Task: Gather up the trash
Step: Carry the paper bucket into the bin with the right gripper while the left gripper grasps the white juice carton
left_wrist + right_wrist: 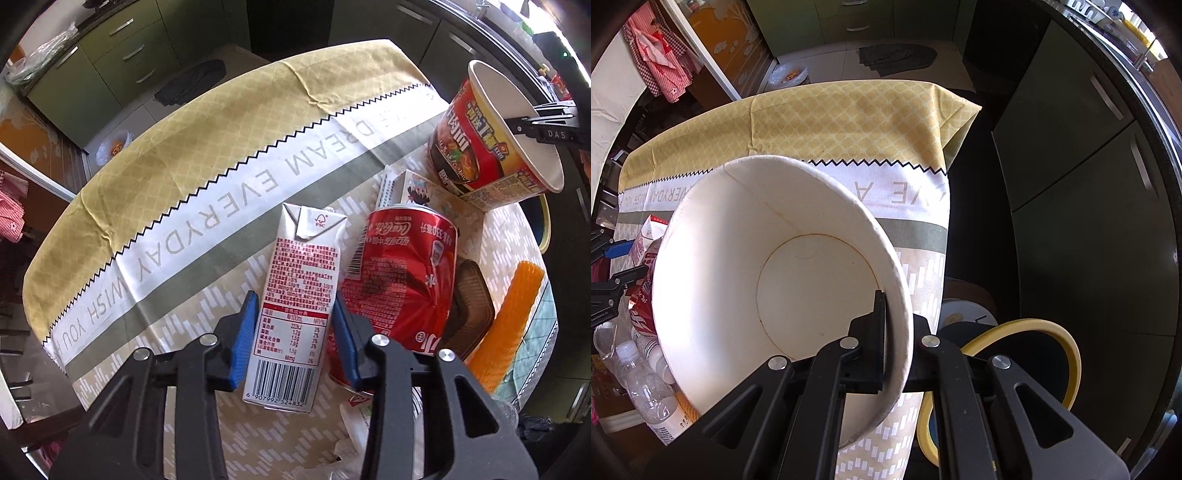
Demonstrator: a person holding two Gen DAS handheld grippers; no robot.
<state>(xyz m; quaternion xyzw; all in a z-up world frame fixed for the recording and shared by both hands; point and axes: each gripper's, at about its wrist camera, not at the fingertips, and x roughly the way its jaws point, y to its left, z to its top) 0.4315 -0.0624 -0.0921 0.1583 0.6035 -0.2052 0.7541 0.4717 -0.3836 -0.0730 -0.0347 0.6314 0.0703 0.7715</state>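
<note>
On yellow-grey tablecloth (207,155): left hand-held gripper (295,332) pinching milk carton (295,295); right hand-held gripper (894,332) clamping noodle cup (738,266) rim

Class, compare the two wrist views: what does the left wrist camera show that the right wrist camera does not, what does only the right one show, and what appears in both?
Only the left wrist view shows the whole milk carton between the blue pads of the left hand-held gripper, the cola can's label, and the orange mesh sleeve.

Only the right wrist view shows the noodle cup's empty white inside, the clear plastic bottles, and the yellow-rimmed bin.

Both show the noodle cup held by its rim in the right hand-held gripper, and the yellow tablecloth.
</note>
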